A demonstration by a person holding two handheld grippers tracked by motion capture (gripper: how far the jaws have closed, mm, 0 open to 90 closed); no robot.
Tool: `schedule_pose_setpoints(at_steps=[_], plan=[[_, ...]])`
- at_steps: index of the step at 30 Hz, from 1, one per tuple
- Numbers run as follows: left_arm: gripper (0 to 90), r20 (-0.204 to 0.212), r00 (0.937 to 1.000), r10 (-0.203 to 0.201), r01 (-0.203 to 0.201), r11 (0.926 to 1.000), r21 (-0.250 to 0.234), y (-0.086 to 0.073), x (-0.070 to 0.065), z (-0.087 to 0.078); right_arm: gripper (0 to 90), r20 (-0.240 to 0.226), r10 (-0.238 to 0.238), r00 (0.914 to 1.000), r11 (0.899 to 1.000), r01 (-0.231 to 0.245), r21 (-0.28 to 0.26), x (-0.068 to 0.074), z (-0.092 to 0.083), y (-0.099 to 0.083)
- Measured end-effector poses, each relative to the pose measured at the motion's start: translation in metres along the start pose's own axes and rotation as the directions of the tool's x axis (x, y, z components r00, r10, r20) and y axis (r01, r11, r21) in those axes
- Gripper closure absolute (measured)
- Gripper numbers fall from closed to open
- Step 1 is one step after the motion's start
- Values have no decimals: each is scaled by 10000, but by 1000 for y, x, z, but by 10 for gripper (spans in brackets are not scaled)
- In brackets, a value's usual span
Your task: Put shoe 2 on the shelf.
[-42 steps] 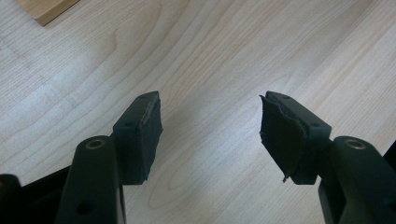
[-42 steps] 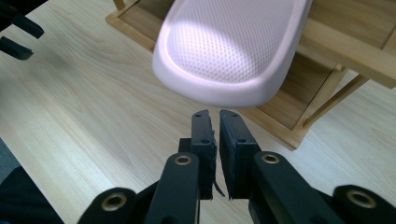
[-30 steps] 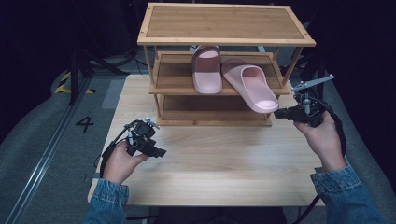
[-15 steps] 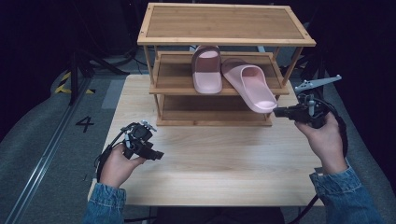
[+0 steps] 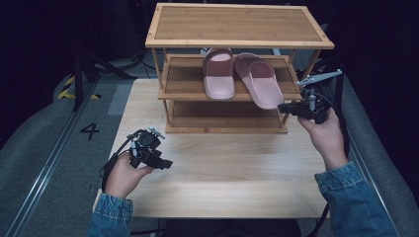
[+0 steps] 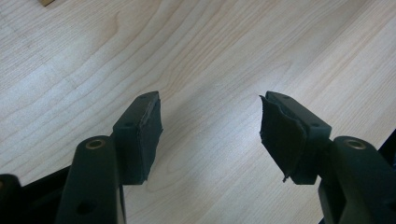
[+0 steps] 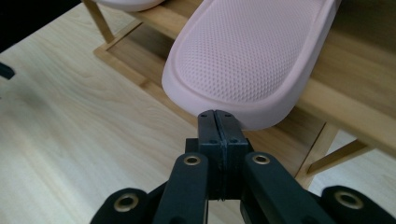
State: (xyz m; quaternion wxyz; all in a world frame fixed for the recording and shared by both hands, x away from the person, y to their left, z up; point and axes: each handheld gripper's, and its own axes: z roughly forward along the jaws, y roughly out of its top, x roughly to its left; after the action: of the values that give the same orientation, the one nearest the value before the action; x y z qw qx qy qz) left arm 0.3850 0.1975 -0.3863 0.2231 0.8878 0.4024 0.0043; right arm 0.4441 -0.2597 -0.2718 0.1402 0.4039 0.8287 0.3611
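since a second ago we are drawing the left claw a little back toward us over the worktop, while the right claw is staying at the heel of the angled pink slipper, which is now sitting further onto the middle shelf of the bamboo rack, only its heel overhanging the front edge. we are keeping the right claw pinched tight, jaws touching and gripping nothing, its tip right at the slipper's heel in the right gripper view; whether it is actually touching the rubber we cannot tell. we judge that we are nudging the slipper back into line with its mate, which is lying straight beside it. to do this well we are wanting a low, level push along the slipper's length, pressing at the middle of the heel so it is not pivoting further, and easing off before the toe is meeting the back of the shelf. the left claw is hanging wide apart over bare wood, well clear and idle. the rack's right front leg is standing just beside the pushing hand, and the top shelf is overhanging the slippers, limiting any lift.
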Motion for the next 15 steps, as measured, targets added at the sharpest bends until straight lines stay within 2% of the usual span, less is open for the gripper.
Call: schedule_pose_setpoints(at_steps=[2,7,12,15], plan=[[383,-11,10000,28,-28,10000,19,0,0,0,900,171,-12,9999,10000,11,77,-1,7,9],[383,43,10000,-41,41,10000,38,-1,2,1,900,333,1,9994,9999,-4,103,-4,14,16],[383,46,10000,-38,38,10000,-14,-1,1,0,900,185,214,9996,9998,-214,-10,-9,21,21],[383,50,10000,-18,18,10000,-47,-1,2,-1,900,405,-19,9992,9999,26,-168,-7,18,19]])
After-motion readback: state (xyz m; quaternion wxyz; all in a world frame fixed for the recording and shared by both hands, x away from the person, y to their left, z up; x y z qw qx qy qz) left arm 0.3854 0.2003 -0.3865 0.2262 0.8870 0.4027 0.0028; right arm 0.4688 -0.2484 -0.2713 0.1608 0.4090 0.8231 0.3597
